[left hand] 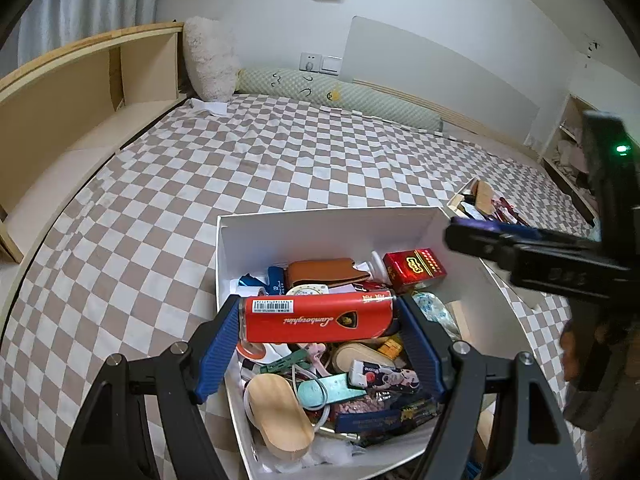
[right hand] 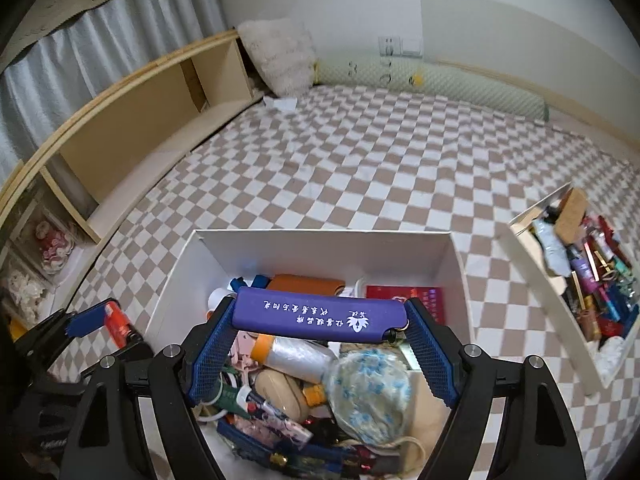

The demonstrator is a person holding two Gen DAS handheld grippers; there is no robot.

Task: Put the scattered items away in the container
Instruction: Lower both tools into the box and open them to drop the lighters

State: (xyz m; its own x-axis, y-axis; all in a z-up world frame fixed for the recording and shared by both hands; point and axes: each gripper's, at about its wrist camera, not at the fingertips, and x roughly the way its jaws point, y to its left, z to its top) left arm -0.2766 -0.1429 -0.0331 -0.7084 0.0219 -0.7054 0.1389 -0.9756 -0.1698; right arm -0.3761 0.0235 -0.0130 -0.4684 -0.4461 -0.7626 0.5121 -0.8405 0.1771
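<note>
My left gripper (left hand: 318, 318) is shut on a red lighter (left hand: 318, 318) with a barcode label, held crosswise above the white box (left hand: 320, 220). My right gripper (right hand: 320, 314) is shut on a purple lighter (right hand: 320, 314) with white print, held crosswise above the same white box (right hand: 320, 240). The box is full of small items: a brown leather case (left hand: 326, 272), a red cigarette pack (left hand: 414, 270), a wooden oval piece (left hand: 278, 414). The right gripper (left hand: 492, 236) shows at the right of the left wrist view. The left gripper (right hand: 100, 322) shows at the lower left of the right wrist view.
The box sits on a bed with a brown and white checkered sheet (left hand: 260, 160). A second white box (right hand: 576, 280) packed with small items lies to the right. A wooden shelf headboard (left hand: 80, 100) runs along the left. A fluffy pillow (left hand: 210, 58) and a long bolster (left hand: 340, 96) lie at the far edge.
</note>
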